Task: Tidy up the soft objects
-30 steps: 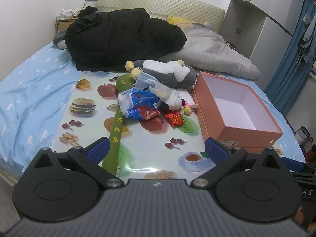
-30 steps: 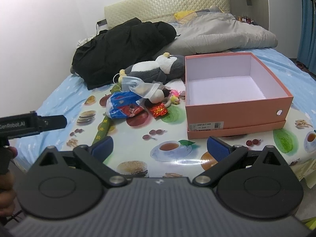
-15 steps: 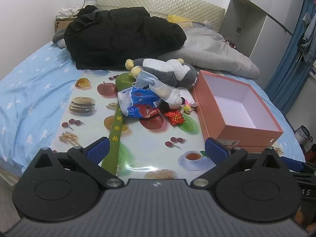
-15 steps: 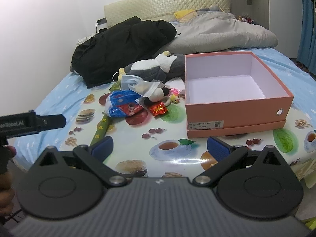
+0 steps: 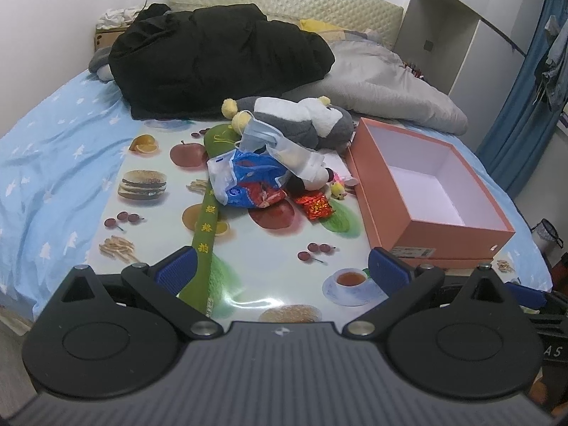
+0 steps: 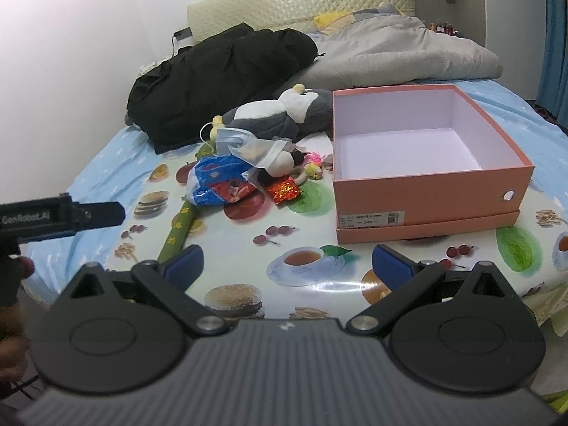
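Right tool (image 6: 287, 262) eases back a touch, the box (image 6: 429, 191) sliding lower in its view; left tool (image 5: 282, 269) creeps forward.

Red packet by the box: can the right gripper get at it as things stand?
Probably yes. The red packet lies flat on the mat, apart from the box and at the near edge of the pile. The right gripper is open and nothing stands between them; only the blue bag sits close beside it.
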A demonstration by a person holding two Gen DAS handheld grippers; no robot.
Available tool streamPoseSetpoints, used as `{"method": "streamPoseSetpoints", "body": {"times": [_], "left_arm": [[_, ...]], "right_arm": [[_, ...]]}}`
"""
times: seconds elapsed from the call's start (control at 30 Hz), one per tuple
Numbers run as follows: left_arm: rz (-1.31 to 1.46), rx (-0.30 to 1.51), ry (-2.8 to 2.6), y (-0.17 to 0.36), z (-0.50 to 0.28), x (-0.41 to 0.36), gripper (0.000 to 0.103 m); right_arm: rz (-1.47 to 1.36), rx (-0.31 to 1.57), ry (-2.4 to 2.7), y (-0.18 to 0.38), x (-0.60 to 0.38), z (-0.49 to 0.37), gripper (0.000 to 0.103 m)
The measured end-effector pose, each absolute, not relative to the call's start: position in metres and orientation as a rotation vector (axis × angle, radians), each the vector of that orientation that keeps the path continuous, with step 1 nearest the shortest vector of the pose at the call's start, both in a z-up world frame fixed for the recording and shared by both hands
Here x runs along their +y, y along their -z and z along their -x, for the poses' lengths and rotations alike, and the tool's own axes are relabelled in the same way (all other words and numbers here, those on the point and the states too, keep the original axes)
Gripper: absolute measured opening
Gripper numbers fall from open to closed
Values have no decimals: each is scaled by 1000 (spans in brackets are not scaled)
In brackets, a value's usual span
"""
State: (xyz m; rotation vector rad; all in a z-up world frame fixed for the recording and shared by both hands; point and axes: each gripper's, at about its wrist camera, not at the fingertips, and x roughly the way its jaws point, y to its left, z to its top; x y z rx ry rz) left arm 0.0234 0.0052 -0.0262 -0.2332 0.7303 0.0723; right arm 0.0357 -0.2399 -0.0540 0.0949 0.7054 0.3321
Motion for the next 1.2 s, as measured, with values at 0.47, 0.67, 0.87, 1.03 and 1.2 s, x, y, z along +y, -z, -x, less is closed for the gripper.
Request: {"method": "streamPoseSetpoints", "body": {"times": [0.47, 0.67, 0.87, 1.03, 1.2], "left_arm": [[227, 773, -66, 44, -56, 21, 103], [213, 812, -79, 59, -79, 33, 103], [166, 816, -96, 72, -103, 50, 103], [109, 798, -80, 79, -129, 63, 103], [55, 761, -45, 82, -155, 75, 102]], "right_arm": [[-71, 725, -363, 71, -222, -60, 103], [-54, 727, -379, 76, -210, -78, 103], [-31, 737, -428, 88, -189, -100, 103], [-28, 752, -458, 99, -170, -119, 91], [31, 755, -447, 113, -150, -139, 78]]}}
